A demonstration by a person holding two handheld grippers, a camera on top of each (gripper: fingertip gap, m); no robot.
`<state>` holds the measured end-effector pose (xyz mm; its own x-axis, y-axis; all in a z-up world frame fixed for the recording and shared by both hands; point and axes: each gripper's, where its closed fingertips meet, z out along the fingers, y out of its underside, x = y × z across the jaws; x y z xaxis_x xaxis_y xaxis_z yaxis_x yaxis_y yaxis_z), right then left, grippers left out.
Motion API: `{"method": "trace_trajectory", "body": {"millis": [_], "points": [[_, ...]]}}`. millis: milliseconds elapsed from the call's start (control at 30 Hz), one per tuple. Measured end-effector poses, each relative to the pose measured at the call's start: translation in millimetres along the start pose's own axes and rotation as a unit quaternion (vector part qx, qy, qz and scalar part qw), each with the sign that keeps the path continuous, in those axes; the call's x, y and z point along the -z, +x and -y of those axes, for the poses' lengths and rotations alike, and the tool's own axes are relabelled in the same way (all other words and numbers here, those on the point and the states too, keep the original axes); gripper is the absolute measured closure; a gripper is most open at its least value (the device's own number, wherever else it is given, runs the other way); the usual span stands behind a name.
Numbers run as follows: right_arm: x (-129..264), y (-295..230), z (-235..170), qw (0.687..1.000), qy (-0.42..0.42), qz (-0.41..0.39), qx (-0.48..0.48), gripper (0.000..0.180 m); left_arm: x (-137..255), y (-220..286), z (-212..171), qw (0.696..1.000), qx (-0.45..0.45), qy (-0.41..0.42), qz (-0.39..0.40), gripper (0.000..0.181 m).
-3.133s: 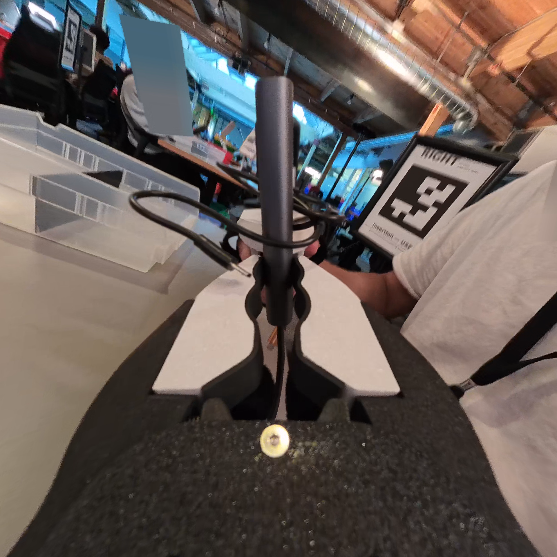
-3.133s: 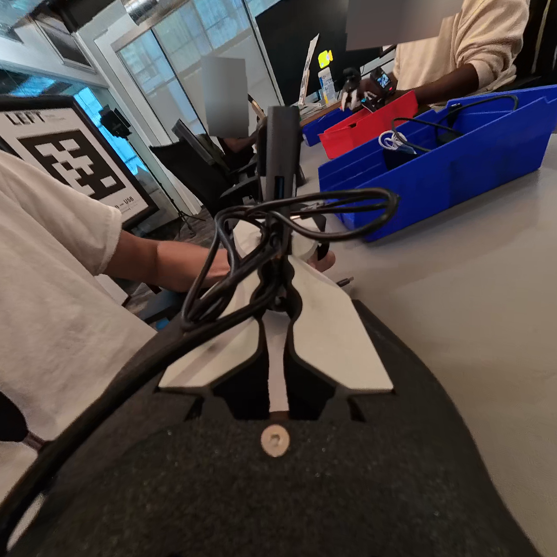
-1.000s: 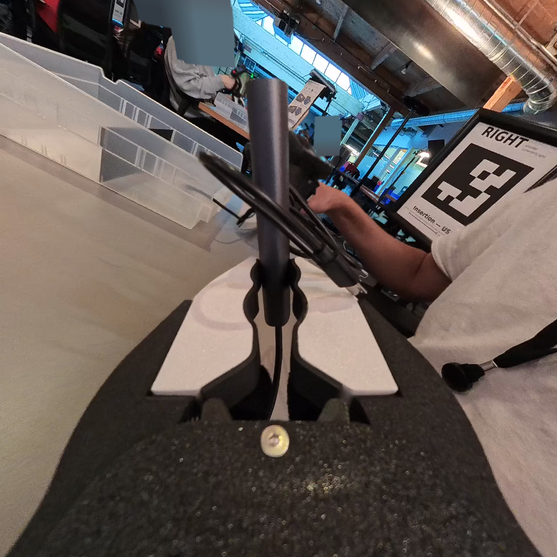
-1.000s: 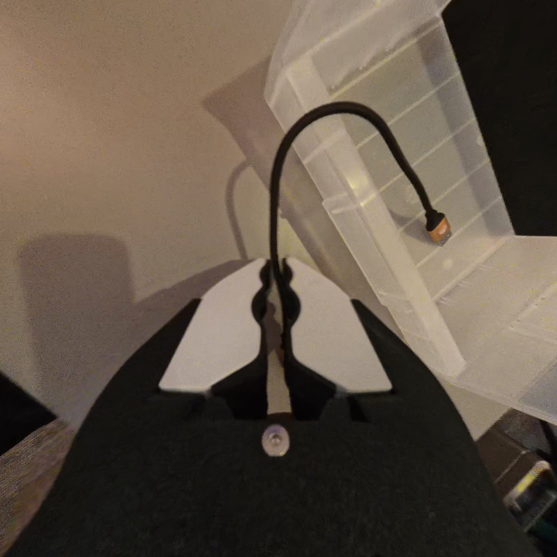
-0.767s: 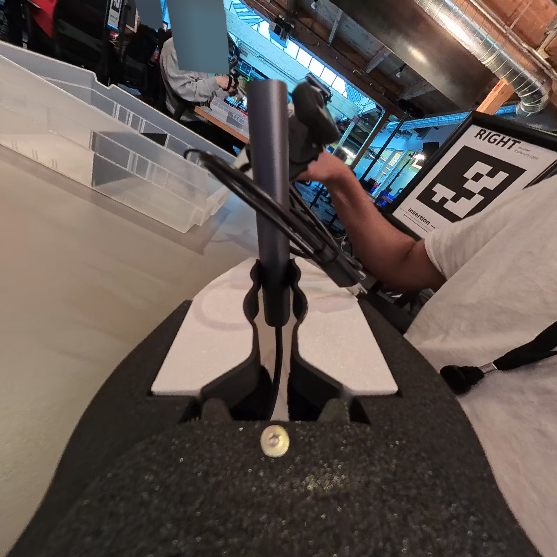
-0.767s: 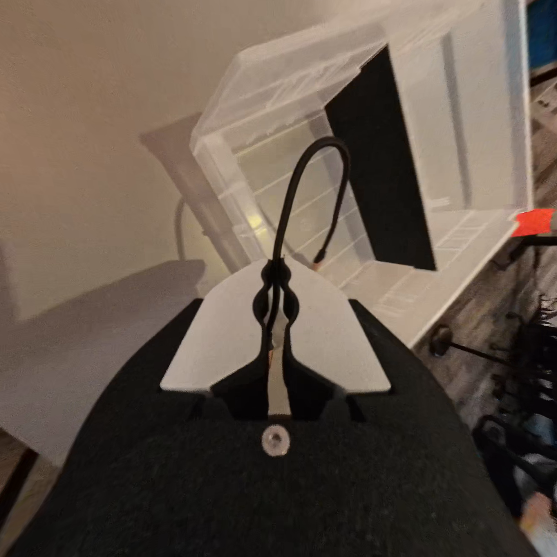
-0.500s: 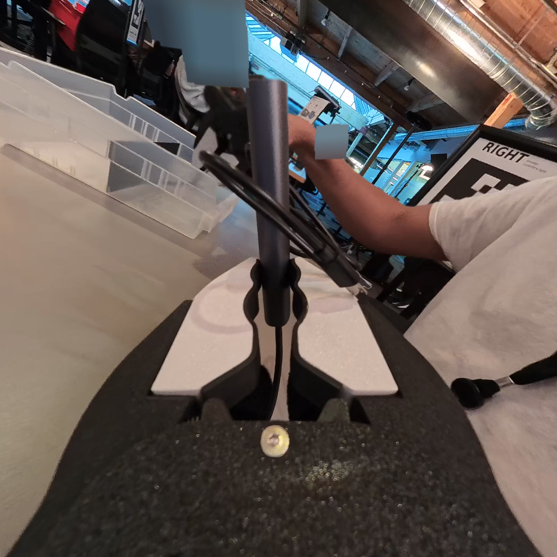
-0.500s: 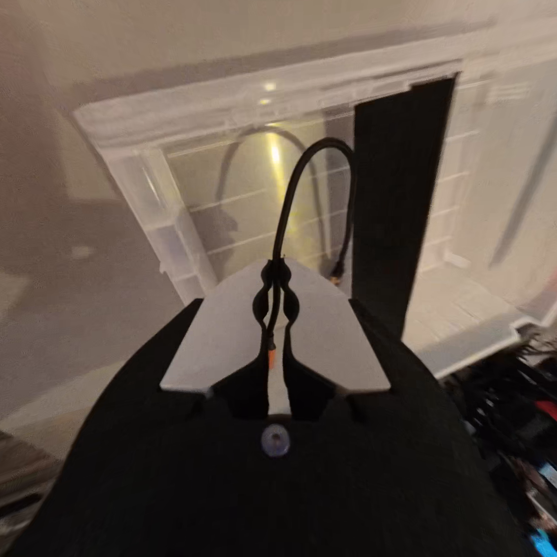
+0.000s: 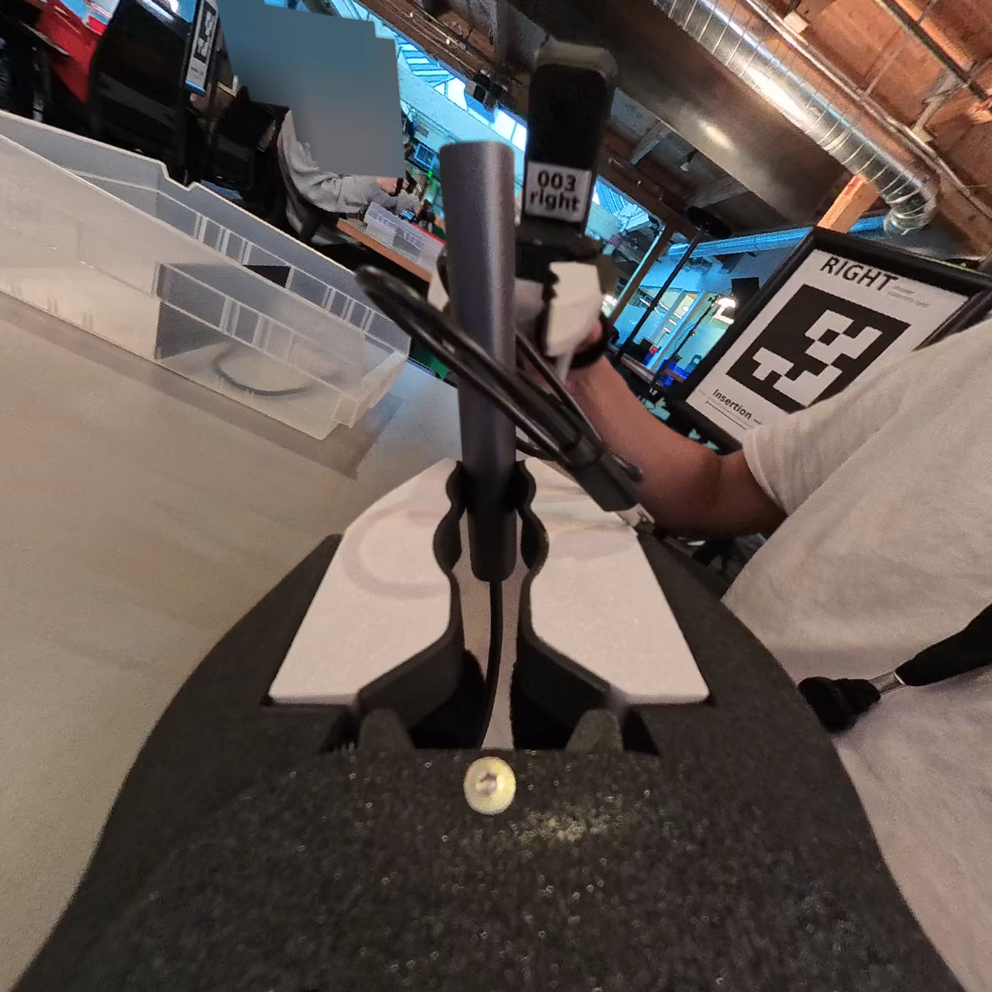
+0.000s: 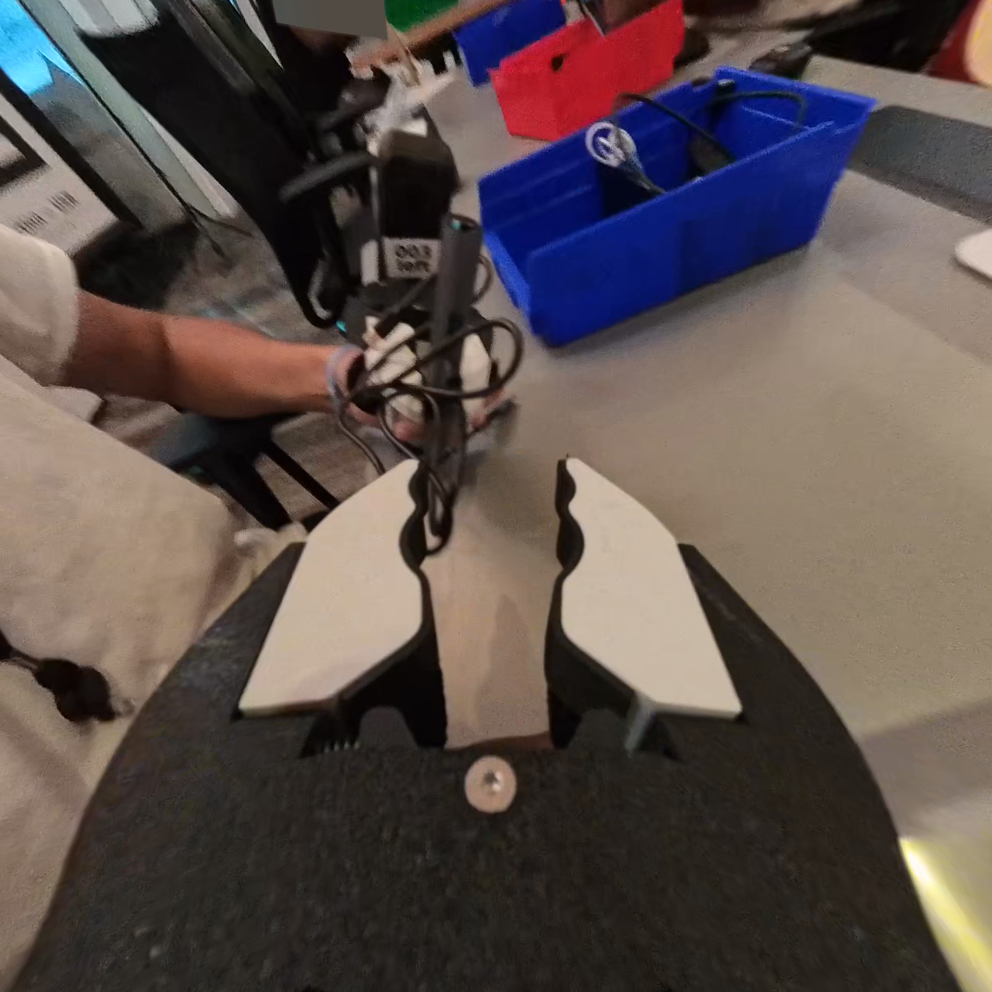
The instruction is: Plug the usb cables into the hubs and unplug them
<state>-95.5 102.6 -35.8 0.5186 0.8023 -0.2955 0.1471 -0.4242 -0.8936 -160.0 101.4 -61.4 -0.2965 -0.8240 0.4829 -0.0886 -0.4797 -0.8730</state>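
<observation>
While the pale table (image 9: 134, 537) carries everything, a clear plastic bin (image 9: 257, 333) sits at its far left in the left wrist view, with a black cable (image 9: 268, 378) coiled flat in its nearest compartment, apparently set aside once unplugged. Only the right wrist view shows the other side of the table: a blue bin (image 10: 671, 214) at the far right holding more cables, and a red bin (image 10: 580, 70) beyond it.

Between these, the left gripper (image 9: 491, 515) has its fingers pressed onto the lower end of a dark grey hub (image 9: 480, 333), holding it upright, probably so that its ports stay steady and reachable. A bundle of black cord (image 9: 510, 397) hangs looped around the hub; which plugs are seated I cannot tell.

Seen from the right wrist view, the same hub (image 10: 456, 279) stands well apart from the right gripper (image 10: 491, 483), whose fingers are spread with nothing between them, seemingly free to take the next plug. Its camera is blurred, so port detail is lost.
</observation>
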Motion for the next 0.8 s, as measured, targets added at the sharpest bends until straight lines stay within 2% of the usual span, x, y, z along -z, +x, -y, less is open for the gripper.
{"method": "trace_trajectory", "body": {"millis": [133,267,433,533,667,800], "points": [[-45.2,-25.3,-4.6,0.994,0.058,0.055,-0.078,0.143,-4.3,8.1,-6.0,1.000,-0.016,-0.019,-0.015,0.164],[-54.4,-30.8,-2.7,0.988,0.099,0.073,-0.097,0.173,-8.0,9.6,-11.7,0.999,-0.015,-0.033,-0.012,0.164],[-54.8,-32.1,-9.2,0.992,0.088,0.048,-0.081,0.173,-7.2,7.7,-15.8,0.998,-0.027,-0.053,-0.008,0.164],[-59.7,-35.1,-18.5,0.996,0.048,0.036,-0.062,0.172,-9.3,7.5,-9.4,0.998,-0.041,-0.040,-0.001,0.162],[-57.5,-35.1,-19.1,0.996,0.047,0.040,-0.072,0.173,-12.1,8.5,-9.1,0.999,-0.021,-0.029,-0.014,0.163],[-50.4,-39.4,-20.0,0.995,0.036,0.057,-0.069,0.172,-16.5,13.4,-9.5,0.998,-0.039,-0.042,-0.017,0.164]]}}
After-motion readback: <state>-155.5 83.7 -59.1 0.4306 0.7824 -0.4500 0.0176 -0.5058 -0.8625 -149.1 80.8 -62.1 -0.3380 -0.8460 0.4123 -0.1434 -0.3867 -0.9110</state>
